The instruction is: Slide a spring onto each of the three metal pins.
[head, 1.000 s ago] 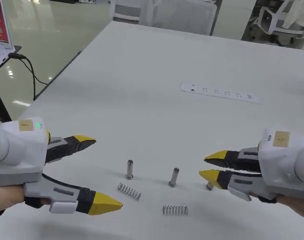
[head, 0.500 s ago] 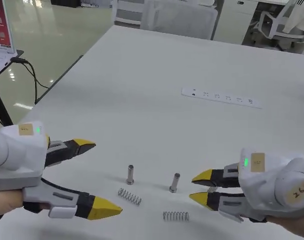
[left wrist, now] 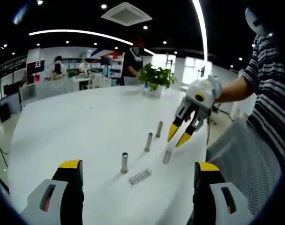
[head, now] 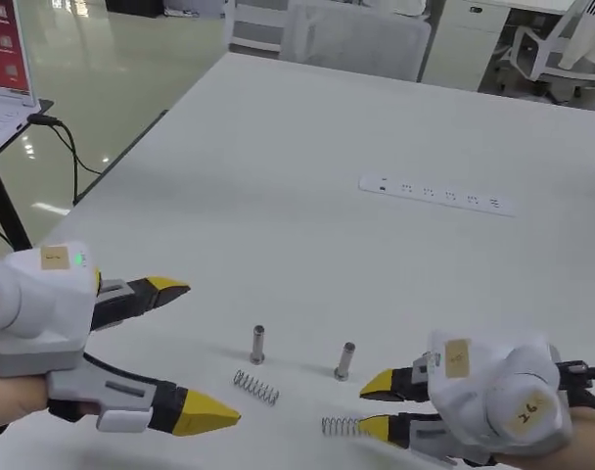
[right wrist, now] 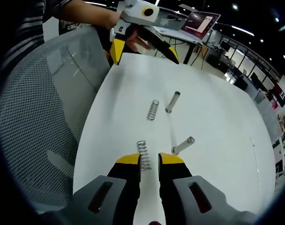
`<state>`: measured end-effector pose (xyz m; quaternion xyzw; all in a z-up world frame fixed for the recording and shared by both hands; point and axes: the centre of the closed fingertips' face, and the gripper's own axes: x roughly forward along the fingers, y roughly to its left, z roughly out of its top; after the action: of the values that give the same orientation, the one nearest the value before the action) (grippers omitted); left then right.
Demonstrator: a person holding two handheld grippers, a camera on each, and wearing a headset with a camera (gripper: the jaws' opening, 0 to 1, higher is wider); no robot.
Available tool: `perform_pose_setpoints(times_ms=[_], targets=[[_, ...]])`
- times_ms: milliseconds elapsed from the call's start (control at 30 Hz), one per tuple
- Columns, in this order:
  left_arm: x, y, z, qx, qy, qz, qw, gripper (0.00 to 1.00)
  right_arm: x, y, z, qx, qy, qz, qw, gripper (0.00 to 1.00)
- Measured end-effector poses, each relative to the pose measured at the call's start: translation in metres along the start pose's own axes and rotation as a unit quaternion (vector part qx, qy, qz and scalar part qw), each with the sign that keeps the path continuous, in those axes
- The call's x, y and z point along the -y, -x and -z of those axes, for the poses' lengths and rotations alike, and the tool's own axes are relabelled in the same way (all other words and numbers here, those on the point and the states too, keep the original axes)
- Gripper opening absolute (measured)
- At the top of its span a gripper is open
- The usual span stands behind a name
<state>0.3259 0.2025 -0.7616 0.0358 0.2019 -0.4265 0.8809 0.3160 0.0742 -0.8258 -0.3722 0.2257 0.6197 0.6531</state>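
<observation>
White table (head: 307, 235) — right gripper (head: 363, 407) jaws narrowly parted, tips at near spring (head: 337, 426); left gripper (head: 212, 352) hovers near second spring (head: 255, 386), jaws wide apart.

Spring (head: 255, 386) before pin (head: 258, 344), on table (head: 307, 147)

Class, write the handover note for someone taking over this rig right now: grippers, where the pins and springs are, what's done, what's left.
Left gripper: wide open, holding nothing.
Right gripper: narrowly open, tips either side of one spring, apparently not yet gripping it.
Other spring: lies loose beside the first pin. The middle pin and far pin stand in line beyond it.
Done: no pin visibly carries a spring.
Left: springs onto all three pins.
</observation>
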Motion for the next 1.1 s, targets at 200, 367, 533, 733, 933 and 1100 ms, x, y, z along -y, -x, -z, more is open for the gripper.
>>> perform_pose_setpoints(times_ms=[200,367,533,733,933,1100], targets=[[0.001,0.001,0.001,-0.001,-0.001,0.001,1.0,0.96,-0.004,-0.01,0.008,-0.016,0.003,-0.016,0.9997,0.12],[0.001,0.002,0.001,-0.001,-0.002,0.001,1.0,0.96,-0.006,-0.016,0.018,-0.032,0.003,-0.023,0.9992,0.11],[0.002,0.002,0.001,-0.003,-0.001,0.002,1.0,0.96,-0.006,-0.018,0.024,-0.039,0.002,-0.025,0.9989,0.1],[0.003,0.002,0.004,-0.008,-0.003,0.003,1.0,0.95,-0.006,-0.019,0.026,-0.041,0.001,-0.028,0.9987,0.09],[0.004,0.003,0.007,-0.011,-0.001,0.004,0.9999,0.95,-0.008,-0.023,0.029,-0.048,0.004,-0.035,0.9982,0.08],[0.004,0.004,0.008,-0.012,-0.001,0.004,0.9999,0.95,-0.008,-0.023,0.029,-0.04,-0.011,-0.04,0.9983,0.08]])
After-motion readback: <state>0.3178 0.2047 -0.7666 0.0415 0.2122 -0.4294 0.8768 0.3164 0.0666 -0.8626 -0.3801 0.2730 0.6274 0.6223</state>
